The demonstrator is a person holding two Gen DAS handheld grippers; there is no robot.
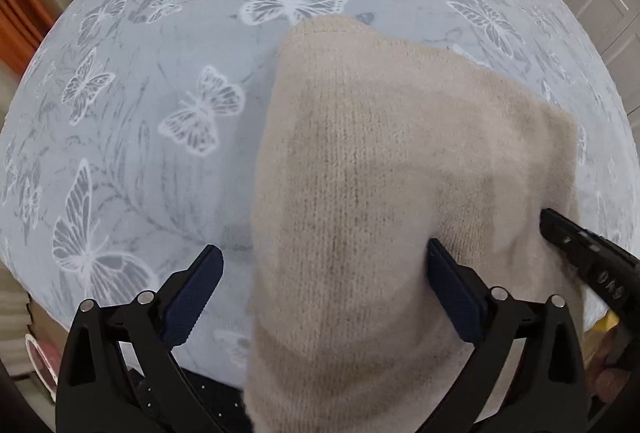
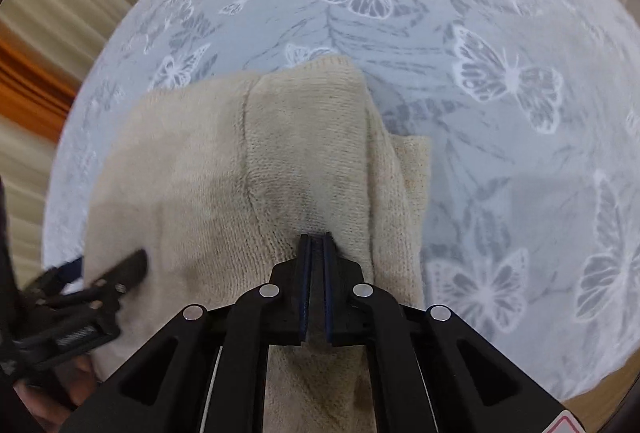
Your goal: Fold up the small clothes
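Pinching the beige knit garment (image 2: 304, 153) at its near edge, your right tool (image 2: 316, 239) is pressed together on it while your left tool (image 1: 324, 265) hangs spread—soft, limp knit draped above the butterfly bedspread (image 1: 160, 73), so grip hems.

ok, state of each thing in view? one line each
left hand-held gripper: open, jaws either side of the knit, not clamped.
right hand-held gripper: shut on the knit.
beige knit garment: partly folded, layers overlapping, draped over the near edge.
butterfly-print cover: spread flat under the knit.
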